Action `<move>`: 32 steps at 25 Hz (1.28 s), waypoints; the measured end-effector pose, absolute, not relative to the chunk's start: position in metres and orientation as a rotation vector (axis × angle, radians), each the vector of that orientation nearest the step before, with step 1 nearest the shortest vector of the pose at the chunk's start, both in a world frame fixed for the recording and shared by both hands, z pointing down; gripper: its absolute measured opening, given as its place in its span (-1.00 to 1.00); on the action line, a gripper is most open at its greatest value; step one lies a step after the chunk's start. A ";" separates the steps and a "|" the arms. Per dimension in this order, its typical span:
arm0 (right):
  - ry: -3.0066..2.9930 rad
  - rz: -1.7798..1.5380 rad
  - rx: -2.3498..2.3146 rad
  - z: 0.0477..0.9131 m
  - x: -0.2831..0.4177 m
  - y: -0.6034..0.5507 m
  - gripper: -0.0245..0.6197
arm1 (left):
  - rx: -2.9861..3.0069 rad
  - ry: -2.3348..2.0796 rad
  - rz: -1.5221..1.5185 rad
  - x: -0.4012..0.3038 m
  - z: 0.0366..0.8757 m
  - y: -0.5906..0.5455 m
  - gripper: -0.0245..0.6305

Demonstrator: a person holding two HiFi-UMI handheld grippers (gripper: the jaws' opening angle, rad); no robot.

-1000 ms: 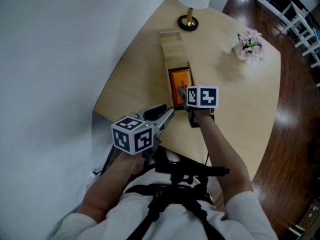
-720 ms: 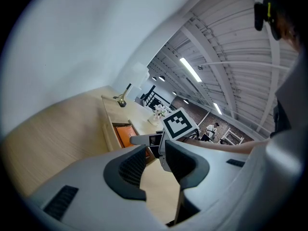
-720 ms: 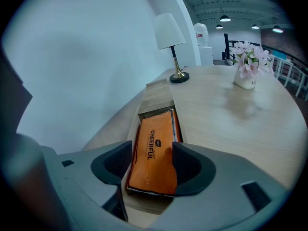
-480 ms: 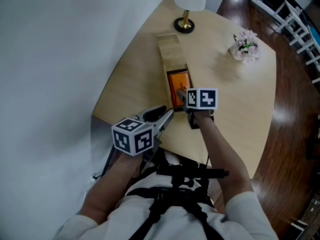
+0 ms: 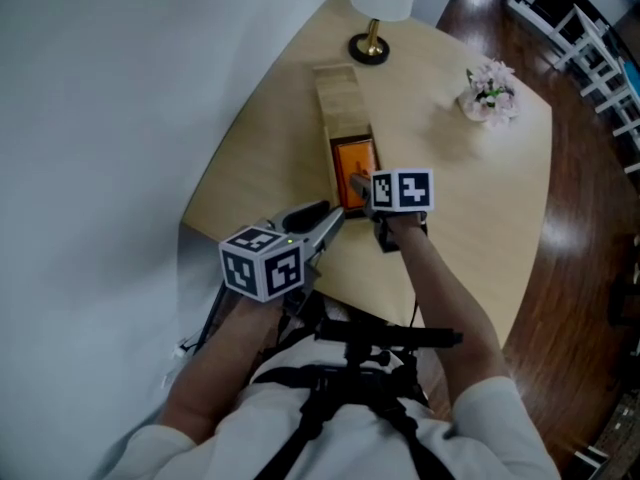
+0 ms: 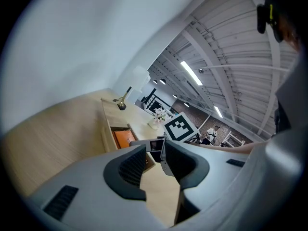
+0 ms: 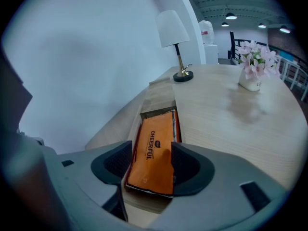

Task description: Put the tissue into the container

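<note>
Little was shifted since earlier frame. Orange tissue pack (image 7: 153,148) was laid lengthwise in wooden container (image 5: 338,93) on table (image 5: 470,198), near end clamped across width by right gripper (image 7: 150,166). Kept near-left: left gripper (image 6: 155,160), narrowly parted, empty. Outstanding, as judged: release, withdrawal.

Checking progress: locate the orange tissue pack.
Head view centre: orange tissue pack at the long wooden container's open end, between the right gripper's jaws.
</note>
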State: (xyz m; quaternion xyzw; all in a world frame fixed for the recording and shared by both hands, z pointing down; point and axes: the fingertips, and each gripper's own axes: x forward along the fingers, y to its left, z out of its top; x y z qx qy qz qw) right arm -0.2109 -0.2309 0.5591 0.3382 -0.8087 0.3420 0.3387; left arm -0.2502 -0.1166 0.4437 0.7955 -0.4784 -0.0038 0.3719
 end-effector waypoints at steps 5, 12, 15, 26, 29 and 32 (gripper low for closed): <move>-2.170 0.856 0.901 0.538 -0.204 -0.235 -0.10 | 2.037 -1.239 -0.014 -0.243 0.441 -0.119 -0.53; -2.259 0.811 0.924 0.500 -0.187 -0.232 -0.10 | 2.066 -1.235 -0.021 -0.225 0.429 -0.123 -0.53; -2.297 0.790 0.947 0.481 -0.173 -0.231 -0.11 | 2.091 -1.224 -0.017 -0.213 0.421 -0.124 -0.53; -2.378 0.755 1.041 0.438 -0.097 -0.218 -0.12 | 2.164 -1.208 -0.002 -0.174 0.400 -0.115 -0.53; -2.394 0.760 1.064 0.431 -0.074 -0.215 -0.12 | 2.172 -1.208 0.000 -0.163 0.396 -0.112 -0.53; -2.412 0.763 1.082 0.421 -0.053 -0.212 -0.12 | 2.175 -1.206 -0.005 -0.151 0.392 -0.108 -0.53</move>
